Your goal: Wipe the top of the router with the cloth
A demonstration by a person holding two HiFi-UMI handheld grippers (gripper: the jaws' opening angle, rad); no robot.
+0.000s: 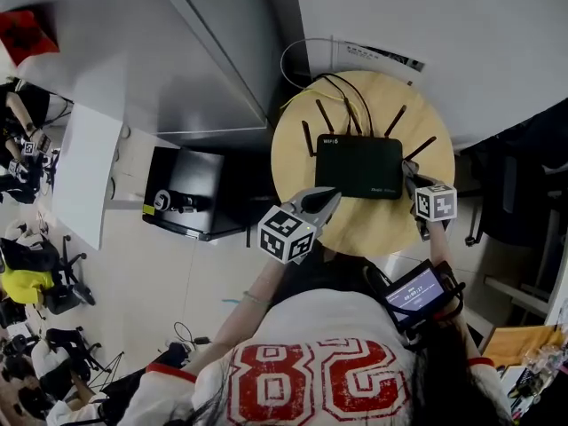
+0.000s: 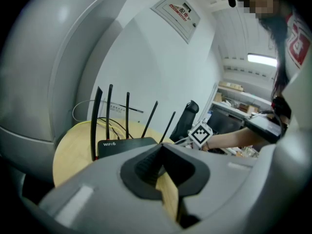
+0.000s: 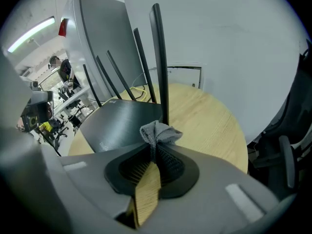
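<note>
A black router [image 1: 358, 165] with several upright antennas lies on a round wooden table [image 1: 297, 162]. My right gripper [image 3: 155, 150] is shut on a small grey cloth [image 3: 159, 132], which bunches out above the jaws next to the router's near-right corner [image 3: 124, 121]. In the head view this gripper [image 1: 414, 185] sits at the router's right edge. My left gripper [image 1: 330, 201] hovers at the router's front left edge, jaws closed with nothing between them. From the left gripper view the router [image 2: 126, 145] lies just beyond the jaws [image 2: 160, 151].
The table [image 3: 209, 121] stands against a white wall, with cables [image 1: 311, 60] behind the router. A black office chair [image 1: 510, 193] is at the right, a black case [image 1: 186, 204] on the floor at the left. A phone [image 1: 415, 293] is strapped near my right forearm.
</note>
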